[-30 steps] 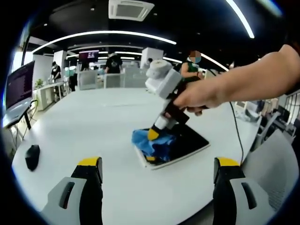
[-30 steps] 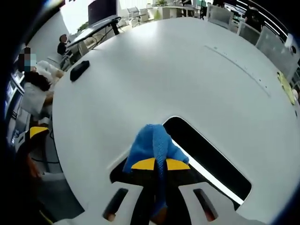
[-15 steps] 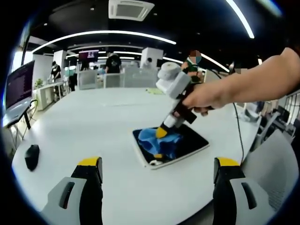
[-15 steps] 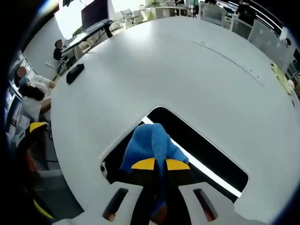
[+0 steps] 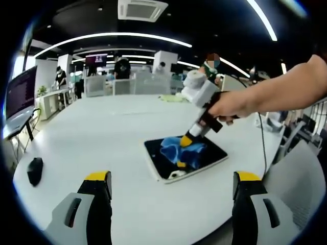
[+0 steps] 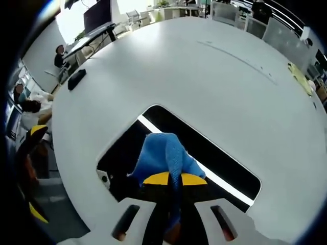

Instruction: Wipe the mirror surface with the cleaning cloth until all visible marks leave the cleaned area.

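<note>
We see the right gripper (image 6: pixel 170 178) clamped on the blue cloth (image 6: pixel 163 155), pressing it on the mirror (image 6: pixel 127 148), which lies flat on the white table (image 6: pixel 204 76). The left gripper (image 5: pixel 171 186) hovers near, jaws apart.

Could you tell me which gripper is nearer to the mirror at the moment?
The right. The right gripper is shut on the blue cleaning cloth, pressing it onto the mirror. The left gripper is open, held back short of the mirror's near edge.

The right tongs (image 5: pixel 185 146), held in a hand (image 5: pixel 228 106), press the blue cloth (image 5: pixel 182 152) onto the mirror (image 5: pixel 159 162) lying on the white table (image 5: pixel 97 132).
</note>
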Available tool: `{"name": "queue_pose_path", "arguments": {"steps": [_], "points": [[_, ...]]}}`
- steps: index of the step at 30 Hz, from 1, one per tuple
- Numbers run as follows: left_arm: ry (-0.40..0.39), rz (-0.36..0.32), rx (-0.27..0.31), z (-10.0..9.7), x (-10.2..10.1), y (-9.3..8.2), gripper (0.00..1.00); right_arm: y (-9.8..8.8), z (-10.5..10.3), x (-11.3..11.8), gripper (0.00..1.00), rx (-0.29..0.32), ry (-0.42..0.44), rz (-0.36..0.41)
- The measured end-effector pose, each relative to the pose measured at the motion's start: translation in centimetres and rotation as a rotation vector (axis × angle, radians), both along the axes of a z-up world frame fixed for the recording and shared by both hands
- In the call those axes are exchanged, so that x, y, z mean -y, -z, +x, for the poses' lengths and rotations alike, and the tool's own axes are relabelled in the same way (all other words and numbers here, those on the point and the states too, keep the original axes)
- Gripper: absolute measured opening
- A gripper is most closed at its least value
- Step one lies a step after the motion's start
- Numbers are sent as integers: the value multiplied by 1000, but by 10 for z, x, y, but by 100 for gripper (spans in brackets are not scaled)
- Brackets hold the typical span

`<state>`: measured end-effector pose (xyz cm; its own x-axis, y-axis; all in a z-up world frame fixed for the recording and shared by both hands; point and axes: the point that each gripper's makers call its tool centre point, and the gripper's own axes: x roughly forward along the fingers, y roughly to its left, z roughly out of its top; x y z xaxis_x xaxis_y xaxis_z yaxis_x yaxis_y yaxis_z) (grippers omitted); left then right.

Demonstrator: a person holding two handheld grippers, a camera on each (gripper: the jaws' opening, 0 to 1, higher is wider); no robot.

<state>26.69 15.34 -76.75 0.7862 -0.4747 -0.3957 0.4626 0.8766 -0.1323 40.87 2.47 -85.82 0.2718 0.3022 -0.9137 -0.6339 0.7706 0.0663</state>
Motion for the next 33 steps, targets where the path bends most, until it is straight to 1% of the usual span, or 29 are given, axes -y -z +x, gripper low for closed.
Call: {"name": "queue_pose_path", "arguments": {"steps": [7, 10, 12, 24, 33], "points": [[1, 1, -2, 0, 0, 0, 99, -8, -12, 15, 1, 1, 15, -3], [3, 3, -1, 0, 0, 0, 99, -6, -11, 23, 1, 3, 17, -20], [1, 1, -2, 0, 0, 0, 99, -6, -11, 26, 1, -1, 23, -9], [-3, 1, -3, 0, -1, 1, 99, -6, -13, 41, 1, -1, 24, -17], [-3, 3, -1, 1, -1, 1, 99, -5, -14, 65, 1, -2, 46, -27]]}}
